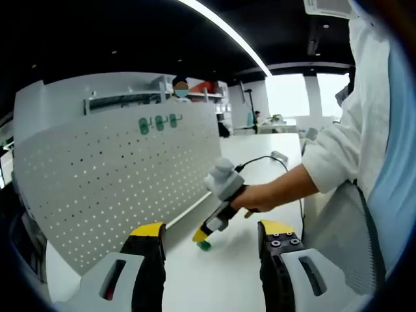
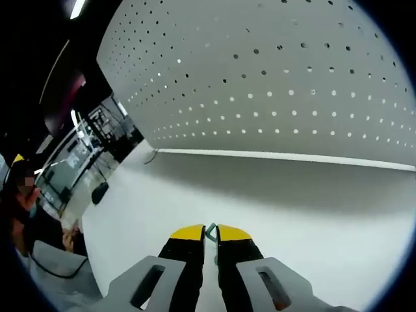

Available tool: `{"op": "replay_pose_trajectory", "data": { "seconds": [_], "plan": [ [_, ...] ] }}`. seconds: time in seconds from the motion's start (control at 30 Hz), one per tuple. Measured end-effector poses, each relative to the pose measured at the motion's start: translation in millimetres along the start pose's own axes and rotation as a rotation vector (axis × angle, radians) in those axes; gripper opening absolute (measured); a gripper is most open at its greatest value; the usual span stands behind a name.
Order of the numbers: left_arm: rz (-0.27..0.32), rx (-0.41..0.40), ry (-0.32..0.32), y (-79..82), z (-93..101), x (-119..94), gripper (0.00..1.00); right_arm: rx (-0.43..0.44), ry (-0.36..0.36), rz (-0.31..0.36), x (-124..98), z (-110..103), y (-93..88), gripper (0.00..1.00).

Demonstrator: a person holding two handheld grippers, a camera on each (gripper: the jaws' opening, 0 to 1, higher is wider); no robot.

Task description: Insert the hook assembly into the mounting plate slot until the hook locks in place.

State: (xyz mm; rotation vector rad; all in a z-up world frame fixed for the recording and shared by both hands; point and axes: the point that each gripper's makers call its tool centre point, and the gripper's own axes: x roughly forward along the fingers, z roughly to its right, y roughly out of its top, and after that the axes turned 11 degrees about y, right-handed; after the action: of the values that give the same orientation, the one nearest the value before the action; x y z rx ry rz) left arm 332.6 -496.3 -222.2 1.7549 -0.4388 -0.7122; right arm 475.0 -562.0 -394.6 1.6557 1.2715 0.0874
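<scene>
A: The right tool (image 2: 206,234) has its jaws nearly closed on the green hook (image 2: 211,232), low over the white surface (image 2: 260,195), well short of the pegboard (image 2: 273,78).

B: And the left tool (image 1: 211,237)?

A: Wide open, holding nothing. The pinch looks thin (just an edge), so the hook could twist and miss its hole.

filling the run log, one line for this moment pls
right gripper: shut on small green plastic hook, low over white table | left gripper: open | white perforated pegboard: upright
</scene>
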Motion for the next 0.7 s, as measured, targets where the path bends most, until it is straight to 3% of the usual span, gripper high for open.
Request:
{"op": "replay_pose_trajectory", "data": {
  "seconds": [0.53,0.7],
  "plan": [
    [-0.004,0.006,-0.012,0.0,2.3,2,0.58,-0.01,0.007,0.023,-12,-5,7.6,0.01],
    [-0.005,0.013,-0.017,0.6,4.0,5,0.57,-0.025,0.033,0.085,-28,-24,26.1,0.01]
  ]
}}
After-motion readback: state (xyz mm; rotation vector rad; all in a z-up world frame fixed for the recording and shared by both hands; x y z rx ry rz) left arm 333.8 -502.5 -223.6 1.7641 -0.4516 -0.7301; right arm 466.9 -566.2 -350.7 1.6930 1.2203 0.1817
